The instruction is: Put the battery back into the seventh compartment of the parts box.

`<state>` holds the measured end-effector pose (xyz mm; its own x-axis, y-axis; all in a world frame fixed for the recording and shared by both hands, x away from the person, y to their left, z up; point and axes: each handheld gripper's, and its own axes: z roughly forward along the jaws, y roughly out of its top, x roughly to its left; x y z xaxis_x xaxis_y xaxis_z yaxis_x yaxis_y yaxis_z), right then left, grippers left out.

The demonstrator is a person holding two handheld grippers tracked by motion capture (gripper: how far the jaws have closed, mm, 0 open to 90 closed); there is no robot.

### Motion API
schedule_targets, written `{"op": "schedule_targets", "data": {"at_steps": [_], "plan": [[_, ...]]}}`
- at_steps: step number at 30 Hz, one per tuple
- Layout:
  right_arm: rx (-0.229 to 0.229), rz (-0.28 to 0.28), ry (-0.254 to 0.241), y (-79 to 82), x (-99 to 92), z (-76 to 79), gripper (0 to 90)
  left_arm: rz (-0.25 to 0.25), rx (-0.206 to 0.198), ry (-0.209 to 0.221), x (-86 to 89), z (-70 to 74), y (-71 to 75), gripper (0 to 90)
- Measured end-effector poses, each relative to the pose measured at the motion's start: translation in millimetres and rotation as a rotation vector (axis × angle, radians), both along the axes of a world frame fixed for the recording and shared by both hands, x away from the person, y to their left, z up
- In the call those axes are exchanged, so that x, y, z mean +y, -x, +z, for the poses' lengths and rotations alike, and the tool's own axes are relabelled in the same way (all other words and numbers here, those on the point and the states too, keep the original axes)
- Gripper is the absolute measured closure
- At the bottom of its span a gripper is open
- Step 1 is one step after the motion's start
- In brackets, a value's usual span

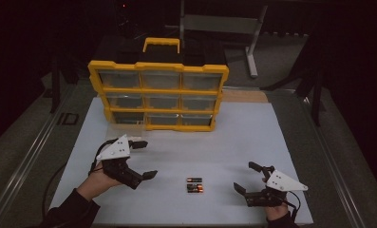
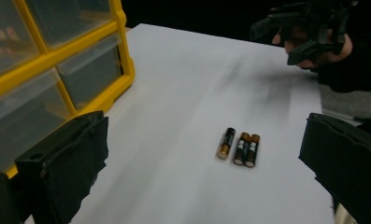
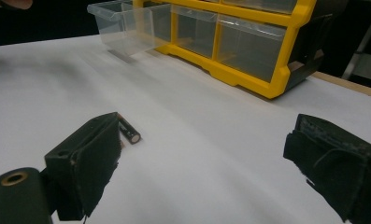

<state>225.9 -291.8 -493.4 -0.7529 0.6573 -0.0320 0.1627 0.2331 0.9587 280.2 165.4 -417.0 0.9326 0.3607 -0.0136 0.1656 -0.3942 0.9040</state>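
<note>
Three small black-and-gold batteries [image 1: 194,185] lie side by side on the white table top [image 1: 233,137], between my two grippers. My left gripper [image 1: 146,159] stands open to their left, nothing between its fingers. In the left gripper view the batteries [image 2: 239,147] lie ahead, between the wide-apart black jaws of the left gripper [image 2: 206,130]. My right gripper [image 1: 244,176] stands open to the right of the batteries. In the right gripper view one battery [image 3: 129,132] peeks out from behind the left jaw, and the right gripper [image 3: 206,140] holds nothing.
A yellow organizer [image 1: 158,94] with clear drawers stands at the back of the table. Its bottom-left drawer [image 3: 122,25] is pulled out and looks empty. A dark floor and a metal stand [image 1: 252,38] lie beyond the table.
</note>
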Motion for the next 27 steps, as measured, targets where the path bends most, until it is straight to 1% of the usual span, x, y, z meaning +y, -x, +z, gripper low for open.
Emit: {"op": "schedule_targets", "data": {"at_steps": [6,8,12,13,20,21,22,24,25,26,27], "plan": [[0.001,0.001,-0.001,0.0,-0.2,0.1,8.9,-0.043,-0.004,-0.011,-15.0,2.9,-6.5,0.2],[0.001,0.001,0.001,0.1,-0.2,0.1,8.9,-0.056,-0.009,-0.023,-20.1,2.3,-8.3,1.9],[0.0,0.003,0.0,0.1,-0.2,0.2,8.9,-0.077,0.0,-0.028,-28.7,0.0,-12.5,1.9],[0.0,0.004,0.001,0.1,-0.2,0.2,8.9,-0.076,-0.008,-0.031,-30.6,-0.6,-13.2,1.9],[0.002,0.004,0.0,0.1,-0.4,0.0,8.9,-0.107,-0.007,-0.037,-42.5,-3.9,-18.4,1.9],[0.001,0.003,0.0,0.0,-0.4,0.1,8.9,-0.107,-0.015,-0.041,-44.4,-4.5,-19.1,1.9],[0.001,0.003,-0.001,0.1,-0.6,0.1,8.9,-0.118,-0.009,-0.039,-46.2,-5.2,-20.0,1.9],[0.004,0.004,-0.001,0.0,-0.5,0.0,8.9,-0.121,-0.01,-0.042,-50.3,-6.8,-21.2,1.9],[0.005,0.004,-0.001,0.1,-0.5,0.0,8.9,-0.133,-0.006,-0.041,-52.4,-7.8,-21.8,1.9],[0.003,0.005,0.0,0.1,-0.4,0.1,8.9,-0.135,-0.012,-0.046,-54.7,-8.7,-22.1,1.9],[0.002,0.005,0.0,0.0,-0.3,0.1,8.9,-0.147,-0.005,-0.049,-57.3,-10.0,-22.7,1.9]]}}
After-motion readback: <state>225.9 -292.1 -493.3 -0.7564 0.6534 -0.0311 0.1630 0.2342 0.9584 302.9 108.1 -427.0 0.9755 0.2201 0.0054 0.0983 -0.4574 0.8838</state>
